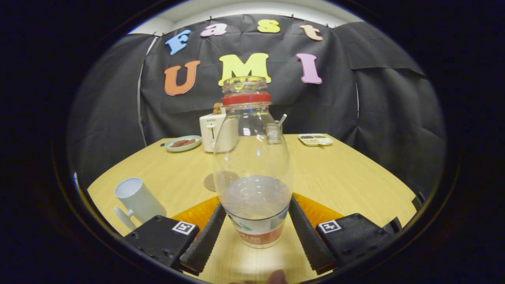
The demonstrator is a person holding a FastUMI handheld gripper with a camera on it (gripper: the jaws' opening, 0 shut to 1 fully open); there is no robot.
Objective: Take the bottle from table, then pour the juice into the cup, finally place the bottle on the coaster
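**Clear plastic bottle caught between the fingers, cup waiting at lower left**

Clear plastic and a red neck ring mark the bottle, which stands upright at the centre of the frame, uncapped, with a little pale liquid in its lower part. The gripper has its fingers closed in on the bottle's lower body, one on each side; both appear to press against it, though whether it is lifted off the wooden table I cannot tell.

I judge the first step, taking the bottle, to be in hand or just finished. The white cup sits at lower left, near the left finger. The next move calls for carrying the bottle over it and tipping slowly so the neck clears the rim. A round brown coaster lies just behind the bottle, left of centre.
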